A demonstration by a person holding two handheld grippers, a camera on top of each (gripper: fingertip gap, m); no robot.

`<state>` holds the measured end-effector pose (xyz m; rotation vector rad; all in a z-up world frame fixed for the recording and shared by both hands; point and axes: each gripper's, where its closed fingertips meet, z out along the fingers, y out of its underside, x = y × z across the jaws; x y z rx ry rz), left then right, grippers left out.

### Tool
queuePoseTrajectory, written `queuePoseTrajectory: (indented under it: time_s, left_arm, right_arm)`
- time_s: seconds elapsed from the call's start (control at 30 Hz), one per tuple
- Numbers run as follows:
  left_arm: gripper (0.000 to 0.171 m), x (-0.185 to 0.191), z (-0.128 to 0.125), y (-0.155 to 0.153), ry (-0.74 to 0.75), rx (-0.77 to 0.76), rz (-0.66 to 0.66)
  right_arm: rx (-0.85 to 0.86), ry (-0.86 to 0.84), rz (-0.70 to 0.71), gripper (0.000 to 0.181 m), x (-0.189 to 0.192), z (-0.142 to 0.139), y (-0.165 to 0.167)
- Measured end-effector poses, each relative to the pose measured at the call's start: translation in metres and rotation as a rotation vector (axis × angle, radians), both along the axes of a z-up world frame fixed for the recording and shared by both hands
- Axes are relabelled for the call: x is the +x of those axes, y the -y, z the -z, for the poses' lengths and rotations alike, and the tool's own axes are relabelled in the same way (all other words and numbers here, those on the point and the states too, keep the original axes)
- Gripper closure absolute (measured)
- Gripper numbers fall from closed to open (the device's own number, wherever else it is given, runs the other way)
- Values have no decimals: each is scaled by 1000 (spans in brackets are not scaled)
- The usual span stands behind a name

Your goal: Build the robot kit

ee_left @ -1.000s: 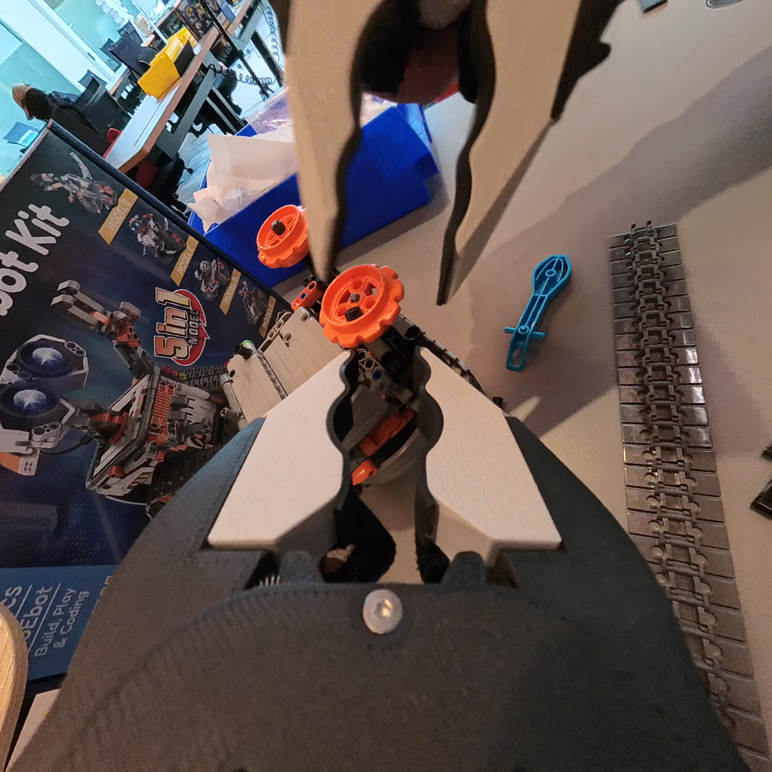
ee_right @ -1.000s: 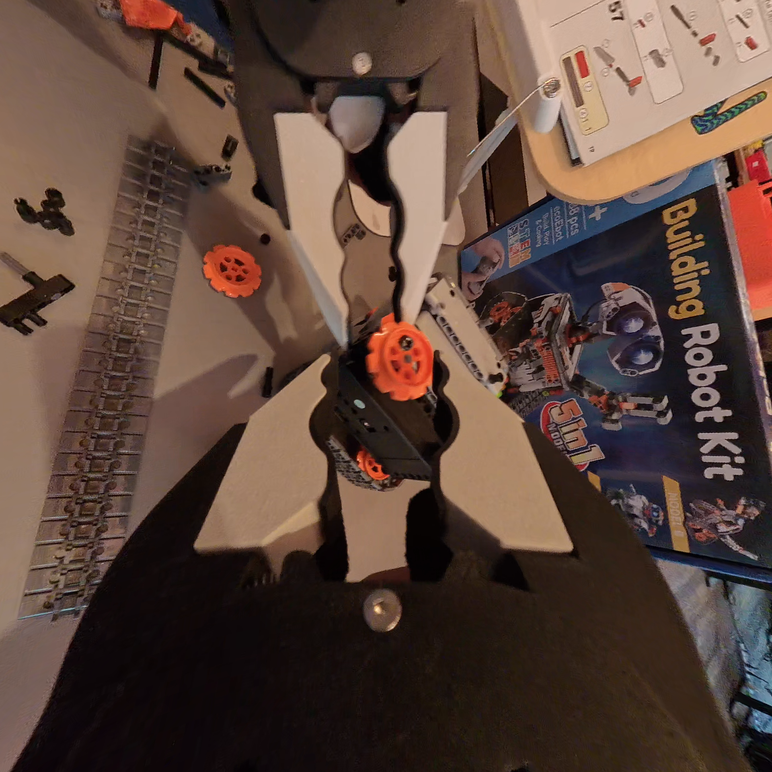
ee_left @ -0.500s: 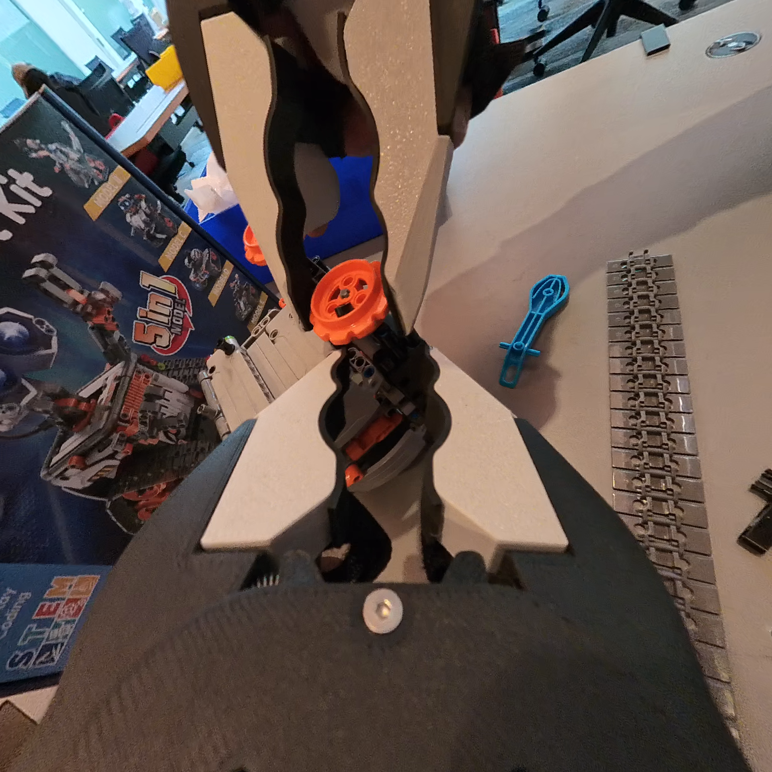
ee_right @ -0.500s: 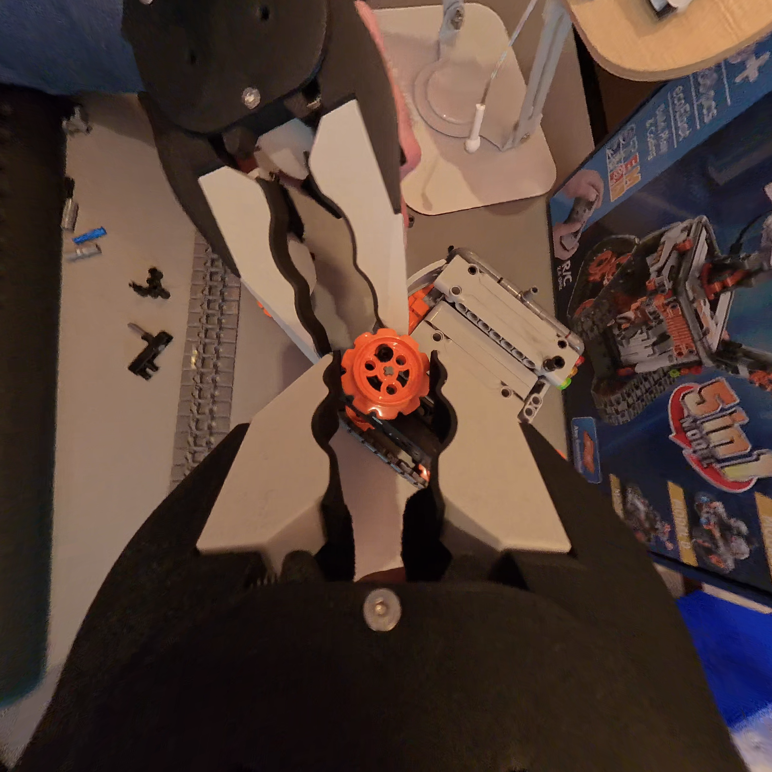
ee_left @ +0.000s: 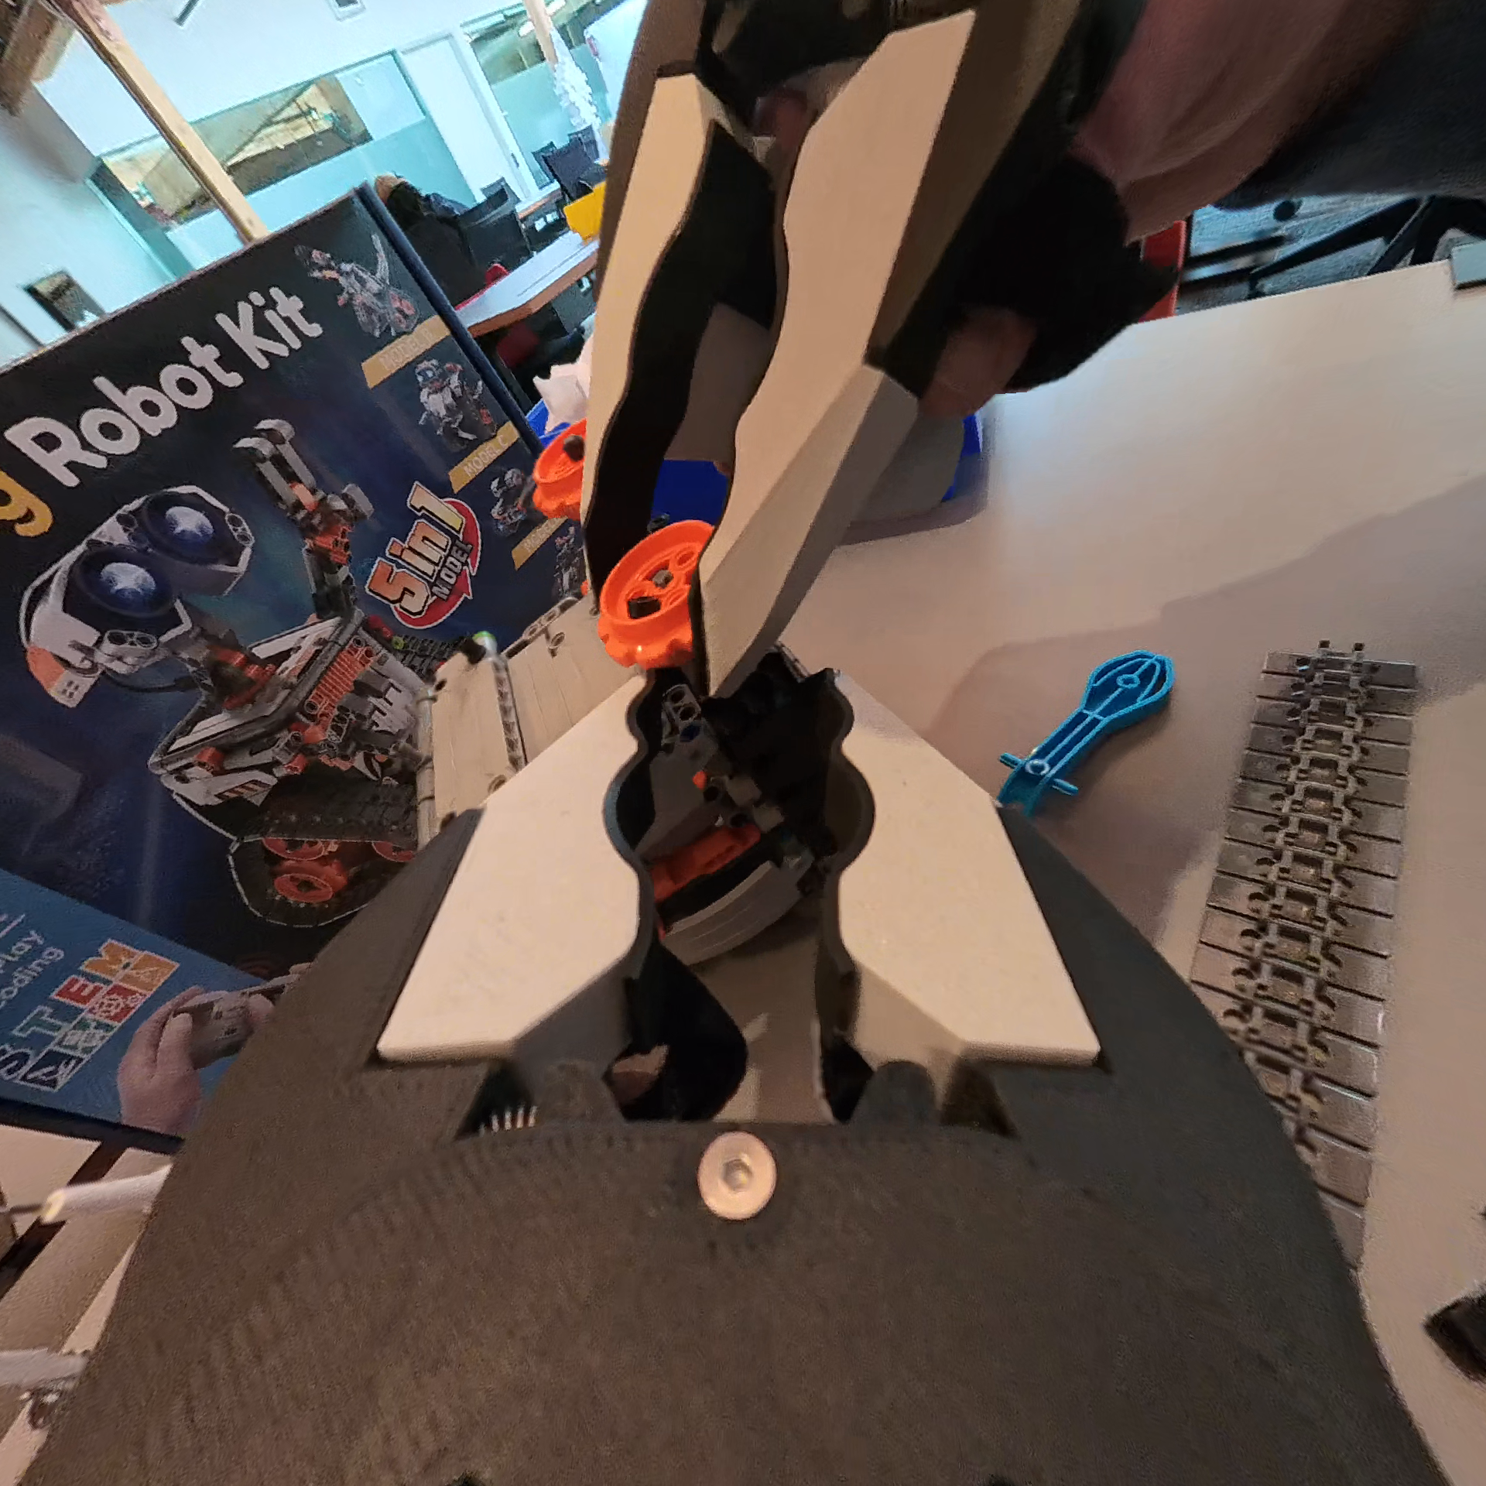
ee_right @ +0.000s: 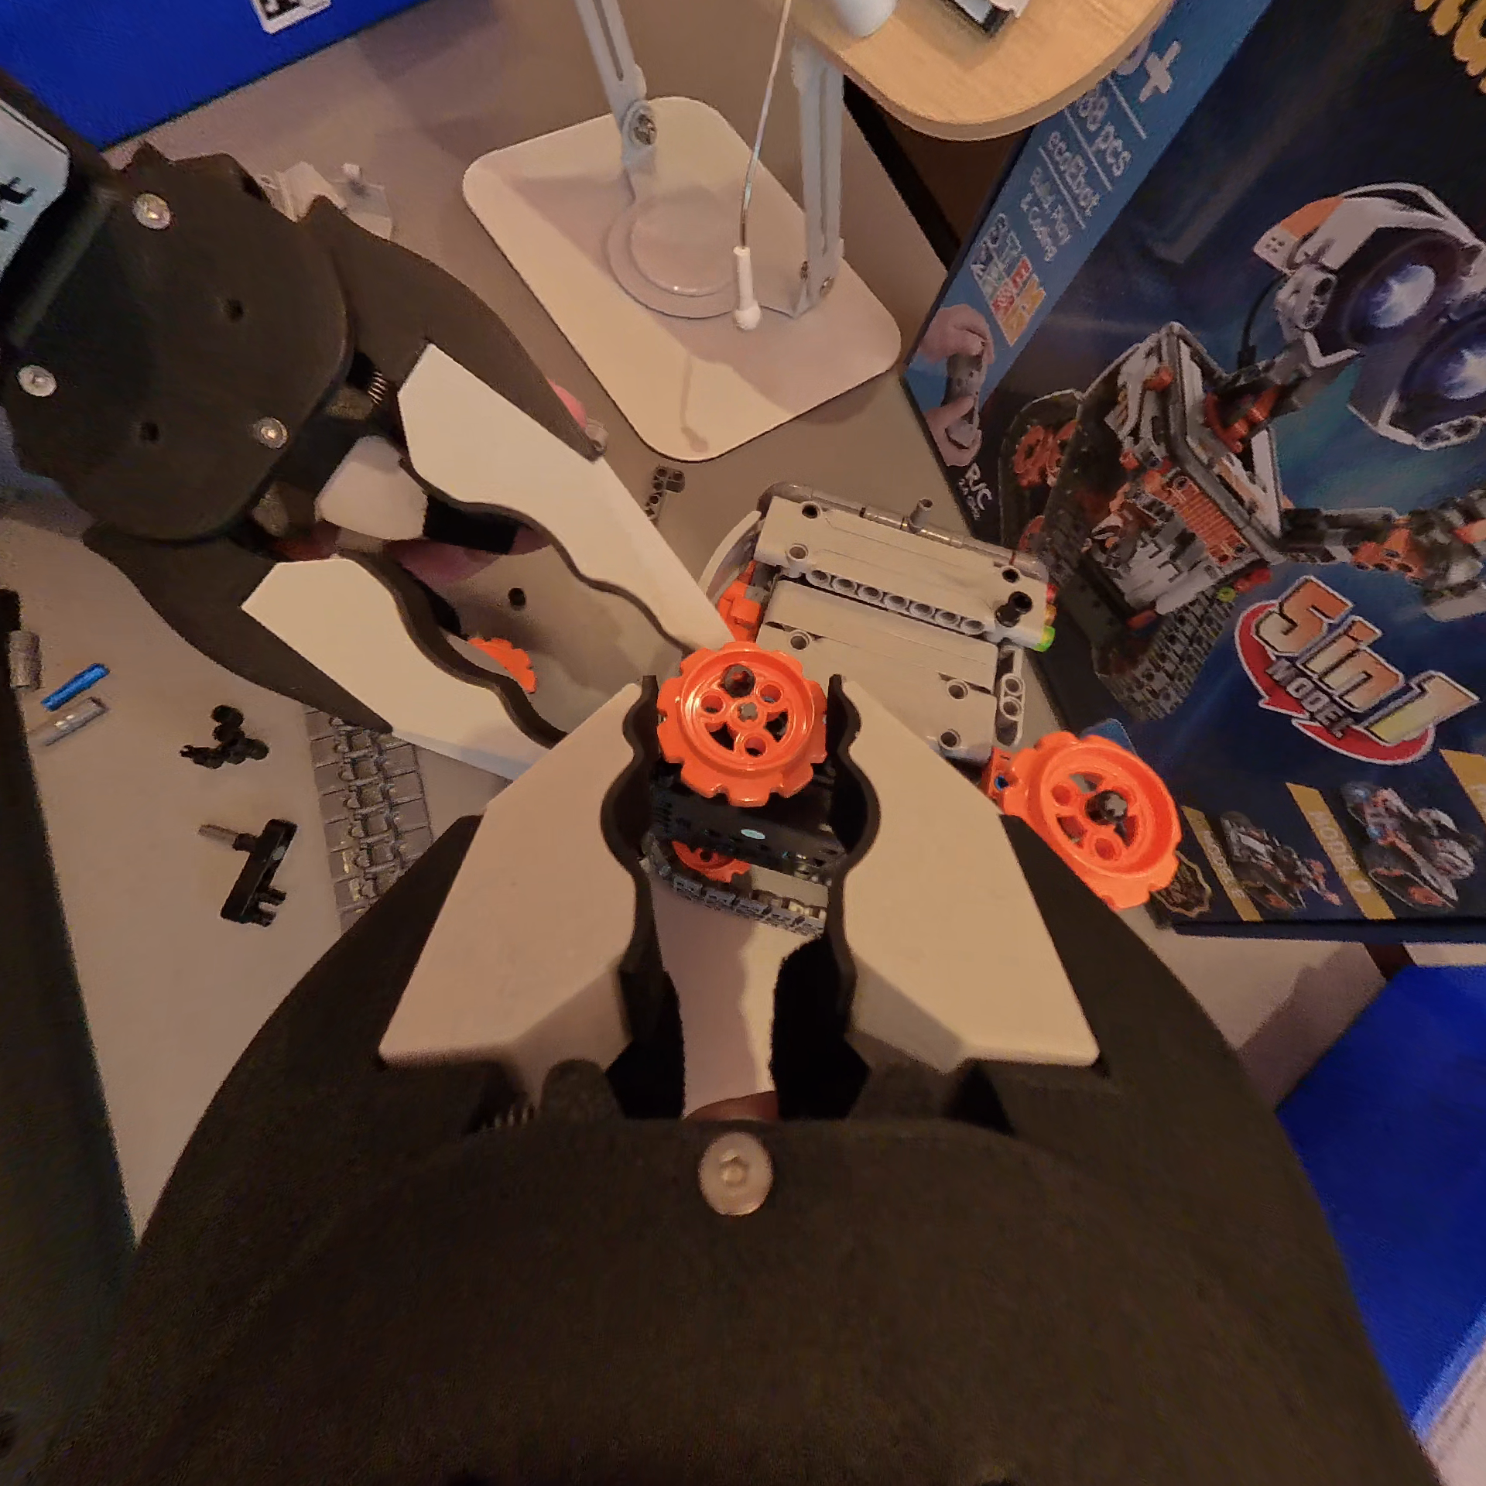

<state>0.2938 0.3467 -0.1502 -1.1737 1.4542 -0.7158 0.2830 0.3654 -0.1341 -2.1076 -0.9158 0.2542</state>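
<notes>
1. Brick-built model (ee_right: 876,635), grey panels with black core, stands on the bench (ee_left: 1206,515) beside the blue kit box (ee_right: 1286,563).
2. Left tongs (ee_left: 736,812) pinch the model's dark middle section.
3. Right tongs (ee_right: 744,756) close on the orange wheel (ee_right: 741,721) at the model's end.
4. Grey track strip (ee_left: 1311,876) lies flat nearby.
5. Second orange wheel (ee_right: 1093,816) sits at the model's far corner.
6. Blue tool (ee_left: 1085,724) rests between model and track.
</notes>
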Motion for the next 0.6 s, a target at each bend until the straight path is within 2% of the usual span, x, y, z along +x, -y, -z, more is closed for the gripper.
queuePoseTrajectory:
  time_s: [0.07,0.1,0.2,0.27,0.4,0.6]
  left_arm:
    - [115,0,-3,-3,13,-3,-23]
    - [114,-1,-6,-4,23,-12,-39]
    - [119,2,-5,-4,46,5,-101]
    - [133,-1,-7,-10,74,8,-142]
    - [137,-3,-6,-9,87,-29,-124]
    - [150,-2,-2,-8,92,-52,-103]
  right_arm:
    - [11,-9,32,143,3,0,0]
    - [10,-34,51,143,2,-1,0]
    - [21,-66,87,142,-4,1,1]
    - [38,-79,118,142,-6,0,1]
    - [79,-70,120,142,-8,0,2]
    - [83,-31,46,140,-6,2,0]
